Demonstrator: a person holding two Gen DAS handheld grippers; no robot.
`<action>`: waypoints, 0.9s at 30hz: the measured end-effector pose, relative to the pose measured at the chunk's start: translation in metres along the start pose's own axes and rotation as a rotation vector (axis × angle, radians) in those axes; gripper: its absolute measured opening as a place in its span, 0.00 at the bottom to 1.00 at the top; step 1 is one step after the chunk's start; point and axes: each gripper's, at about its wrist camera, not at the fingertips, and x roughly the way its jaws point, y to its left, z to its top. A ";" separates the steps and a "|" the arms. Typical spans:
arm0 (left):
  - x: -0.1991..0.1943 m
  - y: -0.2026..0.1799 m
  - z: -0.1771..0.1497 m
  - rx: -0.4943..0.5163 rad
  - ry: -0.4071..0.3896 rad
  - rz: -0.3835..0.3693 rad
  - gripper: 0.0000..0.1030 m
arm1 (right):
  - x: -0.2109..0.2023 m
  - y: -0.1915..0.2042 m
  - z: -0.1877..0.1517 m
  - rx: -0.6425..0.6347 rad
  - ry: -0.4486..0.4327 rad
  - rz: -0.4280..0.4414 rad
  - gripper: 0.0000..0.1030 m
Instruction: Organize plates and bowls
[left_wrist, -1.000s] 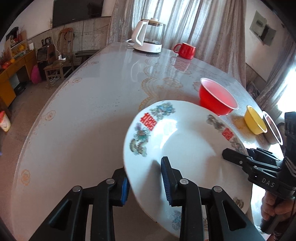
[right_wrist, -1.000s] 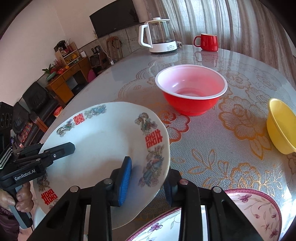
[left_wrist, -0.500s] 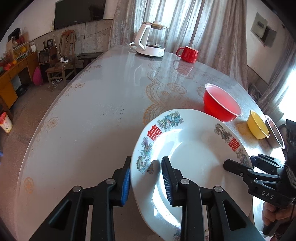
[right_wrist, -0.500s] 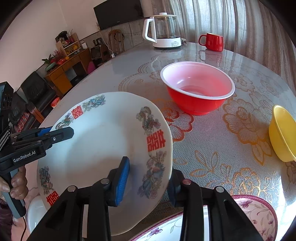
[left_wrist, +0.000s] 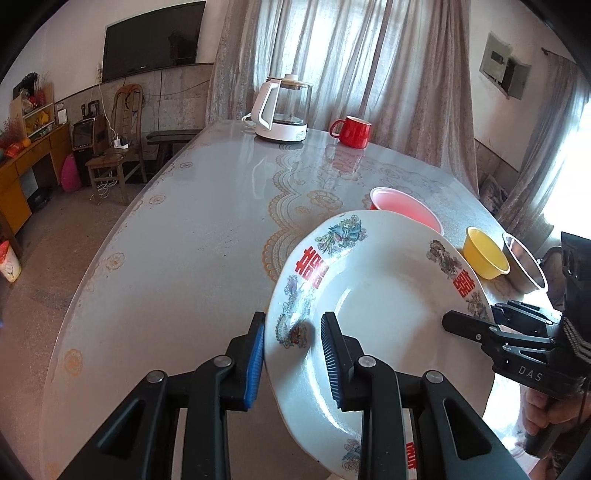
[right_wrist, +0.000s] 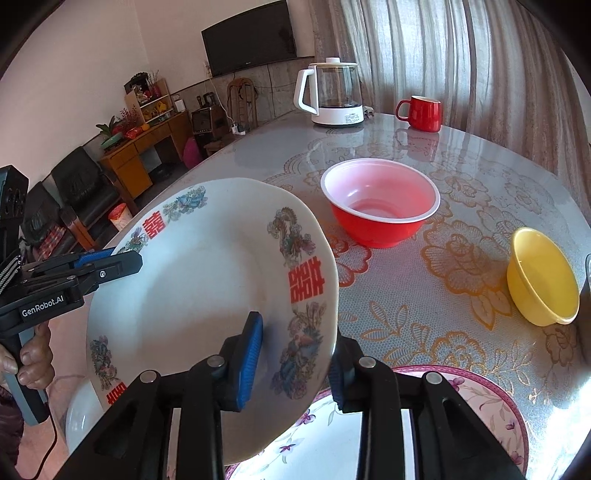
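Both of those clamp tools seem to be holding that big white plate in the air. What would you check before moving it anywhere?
1. Left gripper fingers straddle the white plate rim: ok.
2. Right gripper fingers straddle the opposite rim: ok.
3. Grip firm enough not to slip: cannot tell.
4. Plate lifted off the table: ok, though tilted.
5. Red bowl and yellow bowl apart from the plate: ok.
6. Pink-rimmed floral plate below, possible landing spot, bare: ok where visible; partly hidden.
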 end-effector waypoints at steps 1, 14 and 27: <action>-0.002 -0.002 0.000 0.000 0.001 -0.003 0.29 | -0.002 -0.002 -0.001 0.008 0.003 0.004 0.31; -0.013 -0.041 -0.002 -0.001 0.013 -0.034 0.29 | -0.037 -0.026 -0.020 0.133 -0.032 -0.012 0.31; -0.012 -0.111 -0.017 0.072 0.049 -0.089 0.29 | -0.083 -0.070 -0.069 0.302 -0.076 -0.104 0.31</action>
